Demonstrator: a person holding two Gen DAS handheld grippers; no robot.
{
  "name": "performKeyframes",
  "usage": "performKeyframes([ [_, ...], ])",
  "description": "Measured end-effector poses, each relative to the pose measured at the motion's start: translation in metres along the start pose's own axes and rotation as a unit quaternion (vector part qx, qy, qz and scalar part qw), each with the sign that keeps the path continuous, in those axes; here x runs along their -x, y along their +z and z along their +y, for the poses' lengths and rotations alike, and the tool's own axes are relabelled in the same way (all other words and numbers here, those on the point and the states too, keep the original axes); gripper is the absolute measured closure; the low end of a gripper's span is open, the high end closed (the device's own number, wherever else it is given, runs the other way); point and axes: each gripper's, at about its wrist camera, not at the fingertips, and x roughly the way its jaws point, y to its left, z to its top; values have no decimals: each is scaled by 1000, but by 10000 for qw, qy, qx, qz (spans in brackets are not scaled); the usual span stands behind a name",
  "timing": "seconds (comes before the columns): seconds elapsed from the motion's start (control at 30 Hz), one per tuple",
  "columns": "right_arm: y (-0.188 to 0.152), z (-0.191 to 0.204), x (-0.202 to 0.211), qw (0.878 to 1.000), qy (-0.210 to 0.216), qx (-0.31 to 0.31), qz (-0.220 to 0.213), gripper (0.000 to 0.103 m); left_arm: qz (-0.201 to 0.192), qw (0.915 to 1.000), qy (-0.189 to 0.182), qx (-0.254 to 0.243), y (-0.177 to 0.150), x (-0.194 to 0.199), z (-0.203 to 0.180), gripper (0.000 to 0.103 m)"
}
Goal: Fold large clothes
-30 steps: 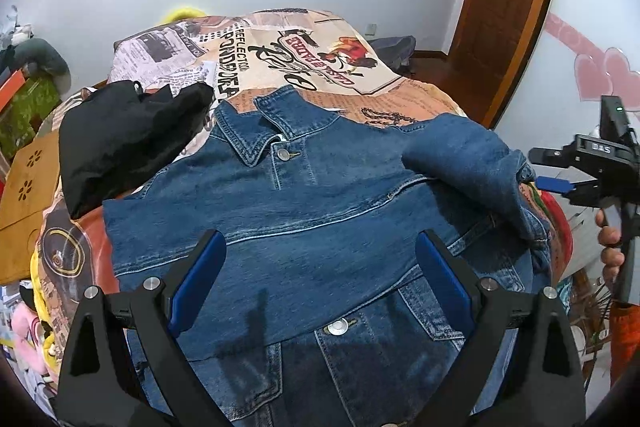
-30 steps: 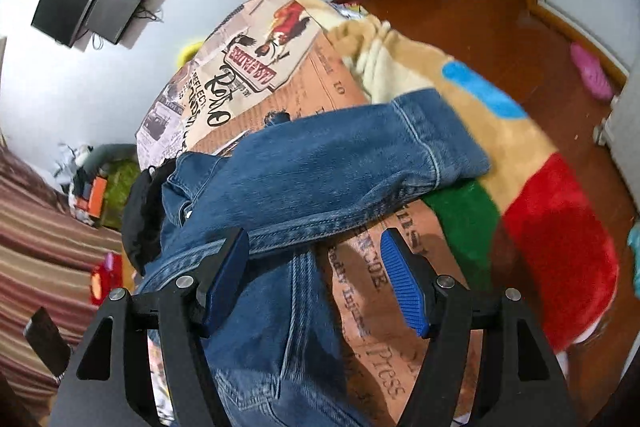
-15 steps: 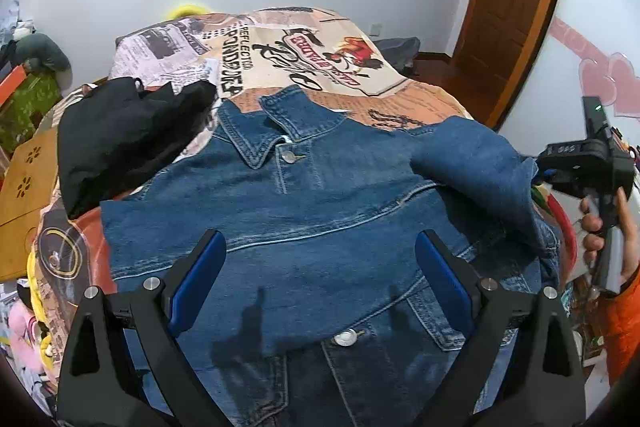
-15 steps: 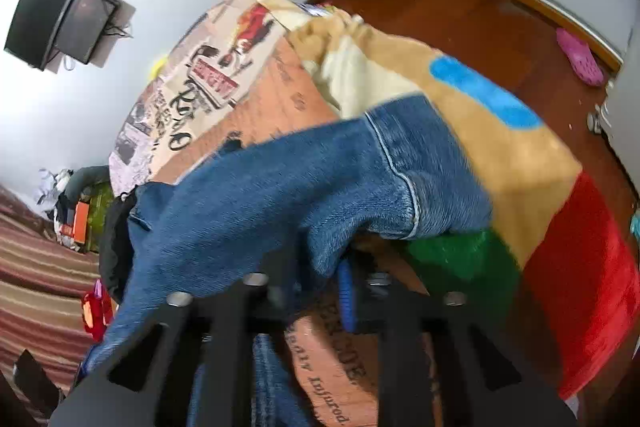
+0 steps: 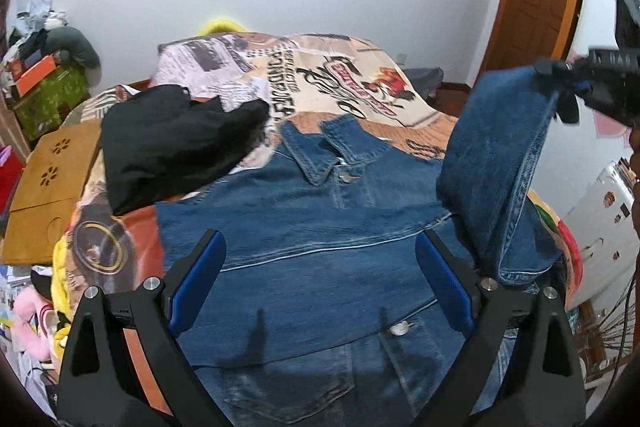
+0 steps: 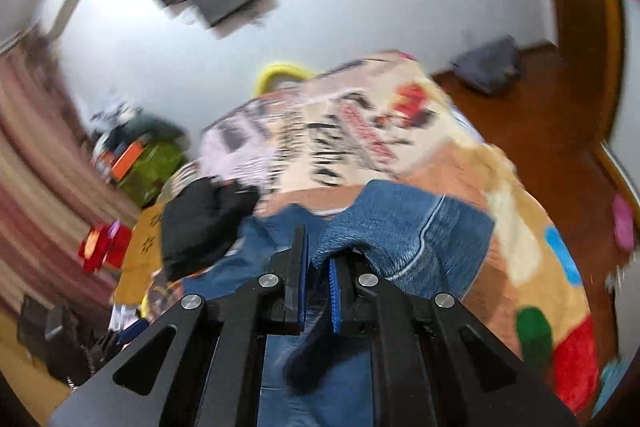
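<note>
The right gripper, jaws clenched on a sleeve, lifts it off the denim jacket spread across the bed (apparently to fold it inward); the left gripper hovers, jaws released.

Denim jacket lies front-up across the bed, collar toward the far edge, metal buttons showing, front closed. Its right-side sleeve is lifted off the bed — cuff end pinched in my right gripper, fabric hanging in a steep drape near the bed's right edge.
</note>
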Motion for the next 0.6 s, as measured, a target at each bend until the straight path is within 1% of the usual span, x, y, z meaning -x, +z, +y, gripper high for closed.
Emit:
performKeyframes([
  [0.1,-1,44,-23,9987,194,418,216,95,-100,9998,73,123,-3,10,18,7],
  [0.17,-8,64,-39,9968,282,642,374,95,-161,9995,100,245,-7,17,33,7],
  [0.2,-14,81,-51,9948,359,795,522,95,-176,9993,106,298,-8,19,38,7],
  [0.23,-18,88,-58,9936,399,857,614,95,-187,9990,104,389,-11,22,47,7],
  [0.27,-27,102,-73,9906,479,984,817,95,-187,9988,98,450,-13,24,53,7],
  [0.37,-56,128,-110,9809,547,1295,1348,95,-170,9978,161,627,-23,29,75,7],
  [0.43,-73,140,-129,9746,517,1449,1629,95,-154,9971,212,715,-28,31,84,7],
  [0.47,-87,145,-144,9696,499,1525,1849,95,-140,9965,221,790,-31,32,91,7],
  [0.53,-106,151,-162,9615,491,1577,2194,94,-127,9958,231,873,-35,33,99,7],
  [0.6,-117,156,-177,9530,348,1647,2518,93,-115,9952,276,931,-38,34,106,7],
])
